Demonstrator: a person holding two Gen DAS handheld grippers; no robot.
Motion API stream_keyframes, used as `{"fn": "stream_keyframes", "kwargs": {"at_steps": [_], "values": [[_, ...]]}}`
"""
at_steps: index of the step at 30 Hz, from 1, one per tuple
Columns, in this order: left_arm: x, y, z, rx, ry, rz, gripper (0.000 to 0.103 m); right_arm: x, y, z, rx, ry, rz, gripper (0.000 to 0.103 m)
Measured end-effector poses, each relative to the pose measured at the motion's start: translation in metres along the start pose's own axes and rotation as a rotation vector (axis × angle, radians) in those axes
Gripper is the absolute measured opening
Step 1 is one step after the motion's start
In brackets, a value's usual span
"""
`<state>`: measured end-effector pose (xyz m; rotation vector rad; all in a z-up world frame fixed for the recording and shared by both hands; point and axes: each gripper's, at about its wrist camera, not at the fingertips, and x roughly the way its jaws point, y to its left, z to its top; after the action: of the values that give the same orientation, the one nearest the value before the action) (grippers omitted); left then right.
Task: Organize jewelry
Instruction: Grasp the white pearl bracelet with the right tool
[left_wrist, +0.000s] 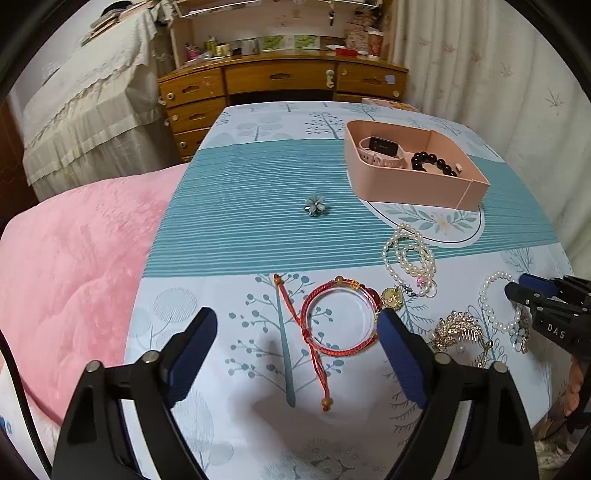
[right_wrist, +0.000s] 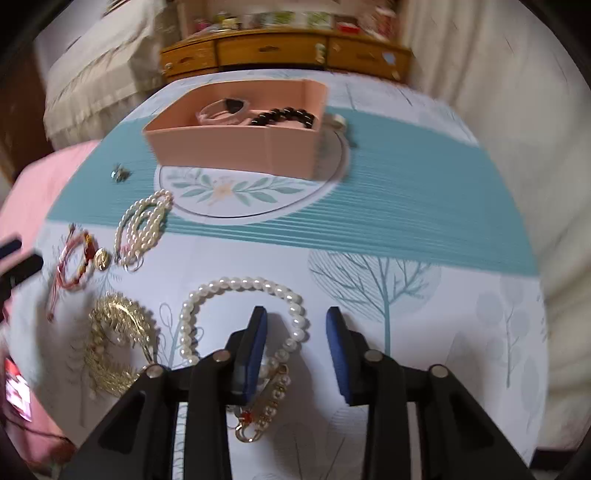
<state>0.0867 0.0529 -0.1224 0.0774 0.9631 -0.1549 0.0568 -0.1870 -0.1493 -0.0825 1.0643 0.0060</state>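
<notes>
A pink box (left_wrist: 413, 177) holds a pink watch (left_wrist: 380, 151) and a black bead bracelet (left_wrist: 436, 162); it also shows in the right wrist view (right_wrist: 236, 147). My left gripper (left_wrist: 297, 328) is open above a red cord bracelet (left_wrist: 340, 317) on the table. My right gripper (right_wrist: 297, 325) is open, its jaws astride one side of a pearl bracelet (right_wrist: 243, 288). It also shows in the left wrist view (left_wrist: 517, 286) over the same bracelet (left_wrist: 491, 299). A pearl necklace (left_wrist: 410, 254), a gold hair comb (right_wrist: 118, 332), a gold pendant (left_wrist: 391, 297) and a blue flower brooch (left_wrist: 315, 205) lie loose.
The table has a teal and white tree-print cloth (left_wrist: 258, 229). A pearl pin with gold rings (right_wrist: 269, 398) lies under my right gripper. A pink quilt (left_wrist: 74, 277) lies to the left, a wooden desk (left_wrist: 280, 81) behind, curtains (left_wrist: 498, 74) to the right.
</notes>
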Motion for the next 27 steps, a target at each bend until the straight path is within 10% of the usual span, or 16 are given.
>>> {"fn": "stream_keyframes", "kwargs": {"at_steps": [12,27], "values": [[0.036,-0.006,0.018,0.258,0.108,-0.069,0.037,0.000,-0.005,0.002,0.021,0.000,0.098,0.008],[0.048,-0.025,0.027,0.520,0.157,-0.083,0.035,0.001,-0.008,0.002,0.023,-0.004,0.125,0.008]]}}
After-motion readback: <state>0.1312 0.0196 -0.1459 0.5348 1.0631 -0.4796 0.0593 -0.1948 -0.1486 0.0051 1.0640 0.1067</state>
